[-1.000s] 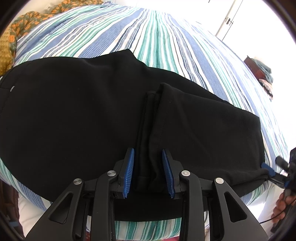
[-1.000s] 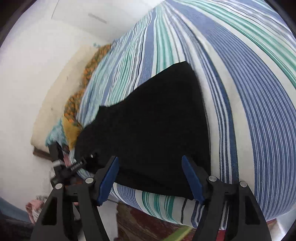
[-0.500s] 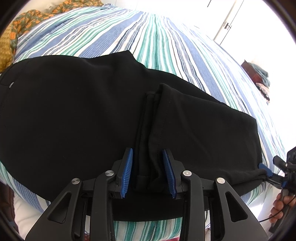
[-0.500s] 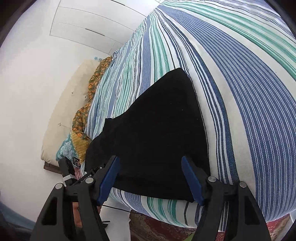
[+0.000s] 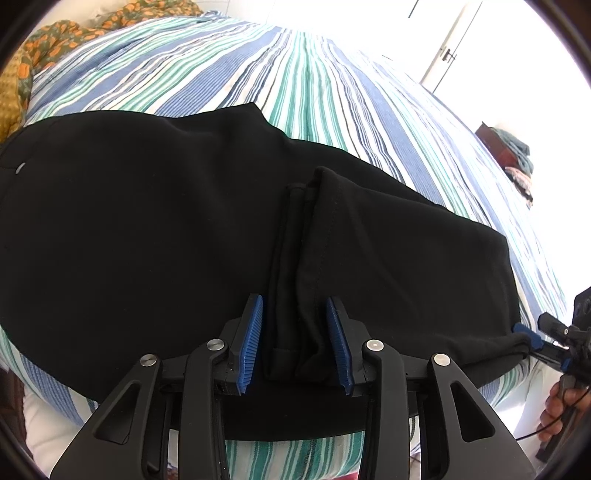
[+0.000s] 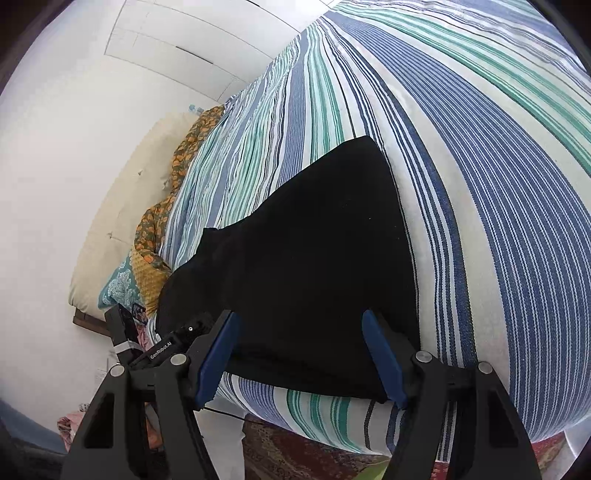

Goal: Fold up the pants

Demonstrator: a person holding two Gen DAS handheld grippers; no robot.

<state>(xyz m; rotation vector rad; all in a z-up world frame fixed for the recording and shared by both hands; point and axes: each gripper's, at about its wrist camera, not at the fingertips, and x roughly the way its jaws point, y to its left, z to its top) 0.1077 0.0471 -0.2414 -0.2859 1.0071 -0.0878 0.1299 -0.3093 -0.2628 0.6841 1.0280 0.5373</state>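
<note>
Black pants (image 5: pixel 155 236) lie folded lengthwise across a striped bed (image 5: pixel 303 74). The leg hems (image 5: pixel 299 266) are folded back onto the pants near the front edge. My left gripper (image 5: pixel 295 343) is open, its blue pads on either side of the hem bundle. My right gripper (image 6: pixel 301 354) is open, its jaws wide apart over the folded end of the pants (image 6: pixel 306 266) at the bed's near edge. The right gripper also shows in the left wrist view (image 5: pixel 532 338), at the right end of the pants.
An orange patterned blanket (image 5: pixel 33 51) and a cream pillow (image 6: pixel 122 206) lie at the head of the bed. White cupboard doors (image 6: pixel 177 33) stand behind. A patterned rug (image 6: pixel 303 450) lies on the floor below the bed edge.
The left gripper has stayed in place around the hems. The right wrist view has tilted up and shifted slightly; the right gripper has stayed open at the pants' end.
</note>
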